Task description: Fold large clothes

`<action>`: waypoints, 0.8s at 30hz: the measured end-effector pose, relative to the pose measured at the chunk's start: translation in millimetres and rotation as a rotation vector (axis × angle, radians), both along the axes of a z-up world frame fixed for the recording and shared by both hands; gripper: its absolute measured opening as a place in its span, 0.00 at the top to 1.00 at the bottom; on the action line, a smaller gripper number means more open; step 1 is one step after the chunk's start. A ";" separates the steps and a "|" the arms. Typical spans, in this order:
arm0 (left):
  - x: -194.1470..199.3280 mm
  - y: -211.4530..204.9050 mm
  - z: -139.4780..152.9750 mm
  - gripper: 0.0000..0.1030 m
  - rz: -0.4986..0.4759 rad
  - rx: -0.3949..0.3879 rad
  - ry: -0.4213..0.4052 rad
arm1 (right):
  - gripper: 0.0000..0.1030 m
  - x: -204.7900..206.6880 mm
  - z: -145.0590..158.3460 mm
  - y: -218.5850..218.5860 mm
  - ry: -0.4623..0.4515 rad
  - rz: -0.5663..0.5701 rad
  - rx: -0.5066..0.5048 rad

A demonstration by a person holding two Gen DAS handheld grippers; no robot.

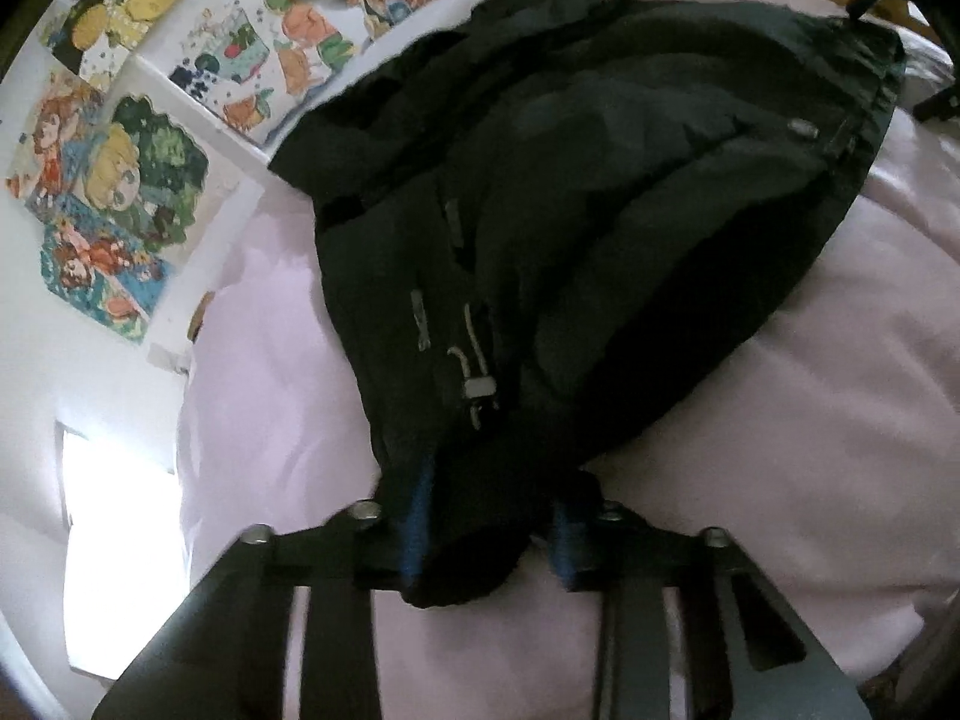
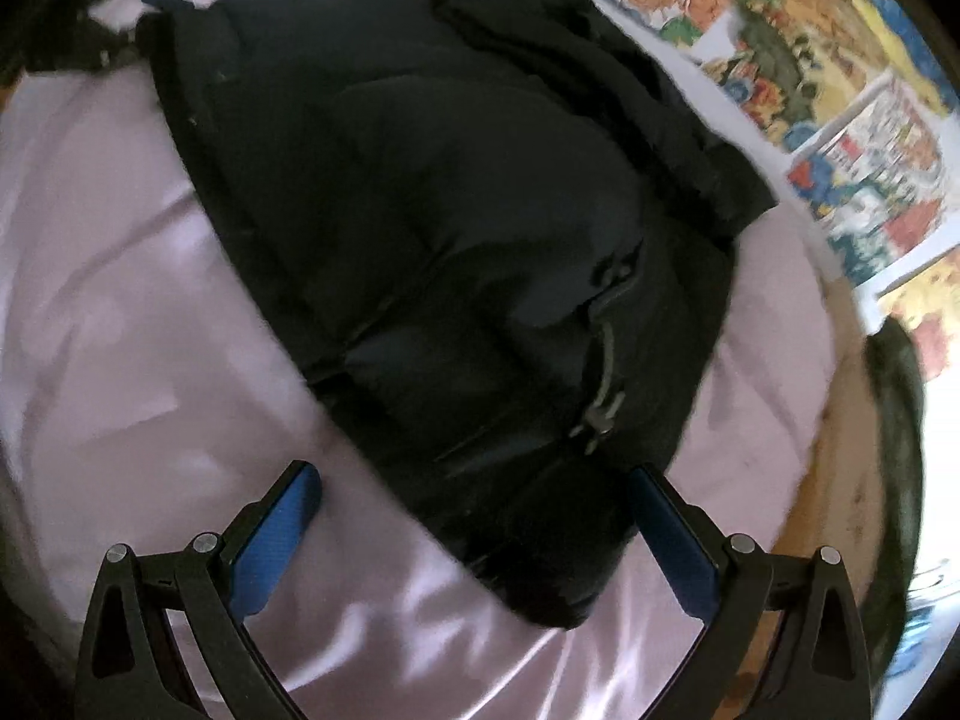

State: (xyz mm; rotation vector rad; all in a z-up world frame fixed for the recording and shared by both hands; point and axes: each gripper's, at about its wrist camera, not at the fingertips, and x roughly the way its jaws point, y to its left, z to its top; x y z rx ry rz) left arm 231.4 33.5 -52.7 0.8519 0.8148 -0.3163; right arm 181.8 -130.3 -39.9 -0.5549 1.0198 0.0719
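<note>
A black puffer jacket [image 1: 570, 192] lies spread on a bed covered in a pale pink sheet [image 1: 810, 420], with colourful cartoon posters [image 1: 120, 180] on the white wall beyond. Only the left wrist view shows the jacket's drawcord with its toggle [image 1: 477, 387] and a small metal snap [image 1: 804, 129] near the far edge; only the right wrist view shows a zipped pocket with its pull [image 2: 600, 414], and the wooden bed frame [image 2: 840, 450] past the sheet's edge. The left gripper [image 1: 486, 531] is clamped on a bunched corner of the jacket, the dark cloth pinched between its blue pads [image 1: 420, 516]. The right gripper [image 2: 474, 540] stands wide apart (blue pads clearly separated), a jacket corner lying between the fingers [image 2: 276, 546], which do not press on it; the left finger is over bare sheet.
</note>
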 end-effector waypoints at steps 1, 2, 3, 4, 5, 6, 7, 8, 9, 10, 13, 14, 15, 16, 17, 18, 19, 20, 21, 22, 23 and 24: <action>0.1 -0.2 3.1 0.78 0.001 -0.010 -0.012 | 0.00 1.3 -0.9 0.5 -0.009 -0.004 -0.020; 0.9 -0.1 6.4 0.80 0.002 -0.023 -0.023 | 0.00 2.6 -1.6 1.2 -0.017 -0.007 -0.030; 1.8 -1.0 9.0 0.83 0.005 -0.032 -0.030 | 0.00 4.1 -2.9 1.4 -0.026 -0.011 -0.042; 2.3 -1.4 11.8 0.84 0.009 -0.042 -0.037 | 0.00 4.9 -4.3 2.6 -0.034 -0.012 -0.058; 2.3 -2.5 14.6 0.86 0.013 -0.051 -0.047 | 0.00 4.9 -5.6 4.0 -0.040 -0.003 -0.080; 2.7 -3.1 16.6 0.87 0.014 -0.052 -0.055 | 0.04 3.0 -6.8 8.4 -0.046 0.012 -0.105; 2.4 -4.0 19.2 0.87 0.016 -0.054 -0.067 | 0.08 2.5 -9.1 11.1 -0.050 0.036 -0.135; 1.9 -4.7 21.8 0.88 0.019 -0.060 -0.073 | 0.21 0.0 -10.4 14.1 -0.049 0.056 -0.162; 2.4 -4.6 25.3 0.88 0.026 -0.073 -0.076 | 0.35 -0.4 -12.2 16.8 -0.047 0.076 -0.196; 2.6 -4.5 28.8 0.88 0.035 -0.088 -0.077 | 0.42 1.0 -13.2 18.0 -0.046 0.082 -0.214; 3.3 -5.3 38.9 0.89 0.080 -0.131 -0.055 | 0.71 3.4 -14.0 16.7 -0.054 0.079 -0.257; 3.7 -5.8 43.1 0.91 0.102 -0.146 -0.045 | 0.75 4.2 -13.3 16.2 -0.056 0.075 -0.269; 2.6 -7.7 46.4 0.92 0.115 -0.154 -0.043 | 0.83 4.3 -11.8 15.6 -0.059 0.074 -0.279; 0.9 -9.4 51.8 0.93 0.124 -0.168 -0.047 | 0.88 2.8 -10.3 17.8 -0.060 0.074 -0.283; -1.8 -11.4 59.0 0.94 0.132 -0.184 -0.057 | 0.92 1.9 -6.4 17.7 -0.065 0.074 -0.287; -4.5 -13.0 65.3 0.95 0.137 -0.196 -0.067 | 0.93 0.3 -0.3 17.6 -0.076 0.069 -0.290; -7.1 -14.1 73.8 0.95 0.143 -0.214 -0.079 | 0.94 -1.7 6.9 18.4 -0.078 0.062 -0.280; -9.6 -14.3 83.0 0.95 0.155 -0.239 -0.085 | 0.94 -4.3 13.5 18.2 -0.084 0.052 -0.267; -10.8 -14.0 89.2 0.96 0.166 -0.255 -0.087 | 0.95 -7.9 22.9 20.2 -0.095 0.040 -0.252; -12.4 -12.8 98.7 0.96 0.179 -0.280 -0.085 | 0.95 -12.0 32.2 19.9 -0.110 0.037 -0.244; -14.8 -11.9 107.5 0.96 0.190 -0.303 -0.078 | 0.95 -17.8 44.1 18.5 -0.130 0.031 -0.239; -17.9 -10.7 117.4 0.96 0.197 -0.326 -0.068 | 0.95 -21.5 51.9 16.7 -0.137 0.022 -0.228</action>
